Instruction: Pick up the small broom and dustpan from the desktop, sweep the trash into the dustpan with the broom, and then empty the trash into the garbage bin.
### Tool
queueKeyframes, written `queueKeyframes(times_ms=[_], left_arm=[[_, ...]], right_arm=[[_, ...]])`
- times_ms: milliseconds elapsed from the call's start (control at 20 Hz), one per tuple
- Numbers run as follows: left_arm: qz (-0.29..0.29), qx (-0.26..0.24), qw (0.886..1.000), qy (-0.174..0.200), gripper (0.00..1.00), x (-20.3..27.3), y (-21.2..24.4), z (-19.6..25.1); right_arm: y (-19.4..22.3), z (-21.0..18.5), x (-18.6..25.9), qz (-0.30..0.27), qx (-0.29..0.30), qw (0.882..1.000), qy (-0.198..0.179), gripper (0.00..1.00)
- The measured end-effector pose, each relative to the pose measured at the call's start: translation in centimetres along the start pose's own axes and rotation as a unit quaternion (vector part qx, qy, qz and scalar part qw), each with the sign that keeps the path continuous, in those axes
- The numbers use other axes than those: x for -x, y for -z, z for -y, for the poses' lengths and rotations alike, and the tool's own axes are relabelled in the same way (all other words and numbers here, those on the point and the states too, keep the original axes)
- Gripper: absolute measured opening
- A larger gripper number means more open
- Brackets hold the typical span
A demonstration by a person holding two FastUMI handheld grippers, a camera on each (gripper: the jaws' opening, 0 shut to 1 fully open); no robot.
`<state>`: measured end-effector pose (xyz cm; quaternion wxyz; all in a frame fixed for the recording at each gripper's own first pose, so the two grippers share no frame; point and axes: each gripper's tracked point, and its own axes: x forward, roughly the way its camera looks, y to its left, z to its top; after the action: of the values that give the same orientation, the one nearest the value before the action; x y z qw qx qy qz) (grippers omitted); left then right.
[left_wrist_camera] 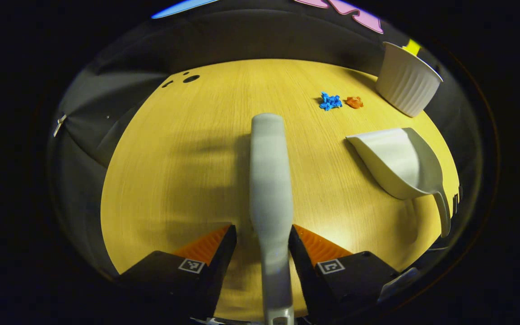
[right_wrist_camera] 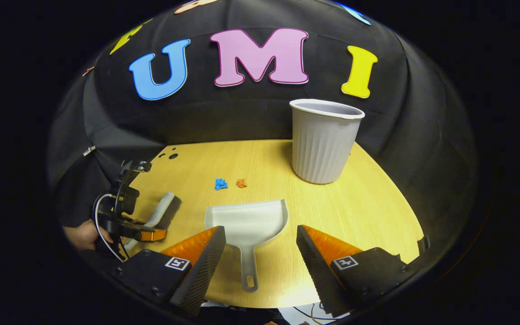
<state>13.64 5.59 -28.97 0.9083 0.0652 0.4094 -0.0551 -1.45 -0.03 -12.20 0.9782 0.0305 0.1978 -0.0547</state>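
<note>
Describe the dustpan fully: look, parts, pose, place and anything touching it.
The dustpan is off-white, smooth, plastic-looking: a shallow scoop with raised side walls and a thin handle ending in a hanging hole. It lies flat on the wooden desktop, empty, its mouth toward the blue scrap and orange scrap, its handle toward the right gripper. That gripper's fingers are spread either side of the handle, not touching it. The ribbed white bin stands apart, beyond it to the right.
</note>
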Motion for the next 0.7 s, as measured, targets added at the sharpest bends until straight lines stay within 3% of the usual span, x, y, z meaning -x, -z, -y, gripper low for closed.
queueKeyframes(times_ms=[100,200,250,700], left_arm=[[-0.007,-0.002,1.0,0.001,0.68,-0.1,-0.4,0.2],[-0.003,0.002,1.0,-0.002,0.52,-0.2,-0.7,0.1],[-0.001,0.006,1.0,-0.004,0.37,-0.2,-0.8,0.2],[0.047,0.028,0.998,0.012,0.24,1.2,-1.0,-0.5]], right_arm=[[0.7,-0.3,-0.4,-0.012,-0.004,1.0,-0.004,0.98],[1.4,-0.7,-1.0,-0.025,-0.006,1.0,-0.01,0.98],[1.8,-1.0,-1.1,-0.031,-0.007,0.999,-0.013,0.98],[5.9,-1.8,-2.7,-0.106,-0.033,0.993,-0.027,0.99]])
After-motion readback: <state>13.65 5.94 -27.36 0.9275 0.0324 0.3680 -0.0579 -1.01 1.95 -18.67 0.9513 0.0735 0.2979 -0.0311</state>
